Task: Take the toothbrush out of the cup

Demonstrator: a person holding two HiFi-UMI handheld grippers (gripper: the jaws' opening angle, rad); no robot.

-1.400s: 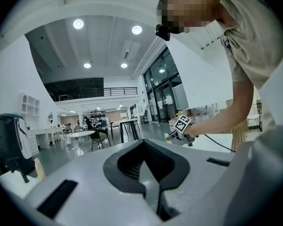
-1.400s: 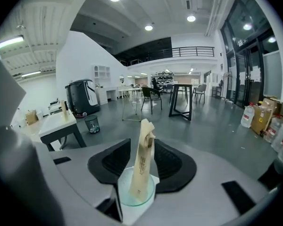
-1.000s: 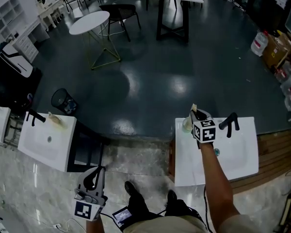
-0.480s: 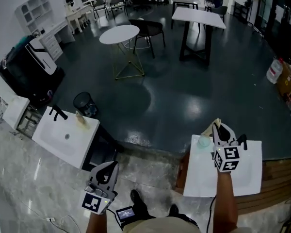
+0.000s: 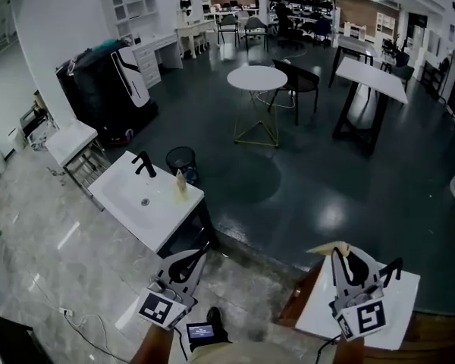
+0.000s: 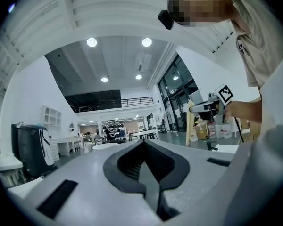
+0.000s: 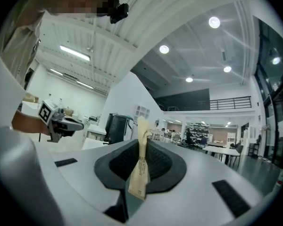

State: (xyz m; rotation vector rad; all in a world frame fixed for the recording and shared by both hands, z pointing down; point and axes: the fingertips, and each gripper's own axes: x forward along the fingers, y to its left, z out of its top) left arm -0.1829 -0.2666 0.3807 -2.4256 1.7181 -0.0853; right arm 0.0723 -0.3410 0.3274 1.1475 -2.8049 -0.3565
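toothbrush [image 7: 141, 160] lifted above sink [image 5: 406, 300] | right fingers [image 7: 163, 166] gripping it | left fingers [image 6: 128, 165] closed

Ref: right basin [image 5: 322, 321]. Black tap [image 5: 393, 268] stands at its far edge, just right of right gripper [image 5: 343, 256] and its clamped toothbrush [image 5: 327, 247]. Beyond the basin: open dark floor [image 5: 303, 188] up to the round table [image 5: 256, 78]. Left of it: open marble floor [image 5: 243, 279], only left gripper [image 5: 199, 255] there, then second basin [image 5: 148, 203].
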